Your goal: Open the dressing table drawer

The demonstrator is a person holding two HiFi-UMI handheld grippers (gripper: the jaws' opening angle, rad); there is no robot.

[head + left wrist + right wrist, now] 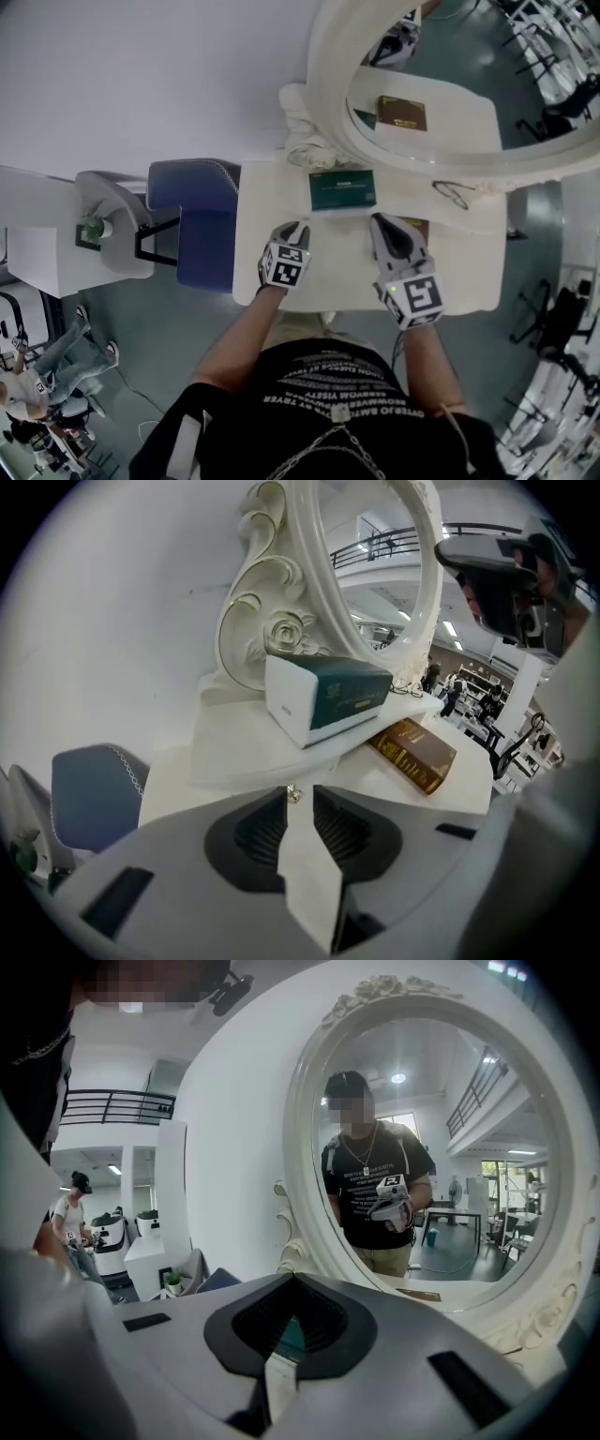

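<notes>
**Item:** dressing table drawer, set under the front edge of the table [255, 211]. Only its small metal knob [293, 794] shows.
**Left gripper** [300, 799]: jaws apart, knob between the tips, not pinched.
**Right gripper** [292, 1279]: jaws closed, empty.
**Handling:** probably light, rigid and free-sliding. The knob is small and smooth and likely slippery, so pinch it squarely and pull straight out.

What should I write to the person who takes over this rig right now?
Left gripper: fingers apart, tips at the small knob, not gripping it.
Right gripper: fingers together, empty, over the table.
Done: left is lined up on the knob.
Left to do: close on the knob and pull; nothing looks opened yet.
</notes>
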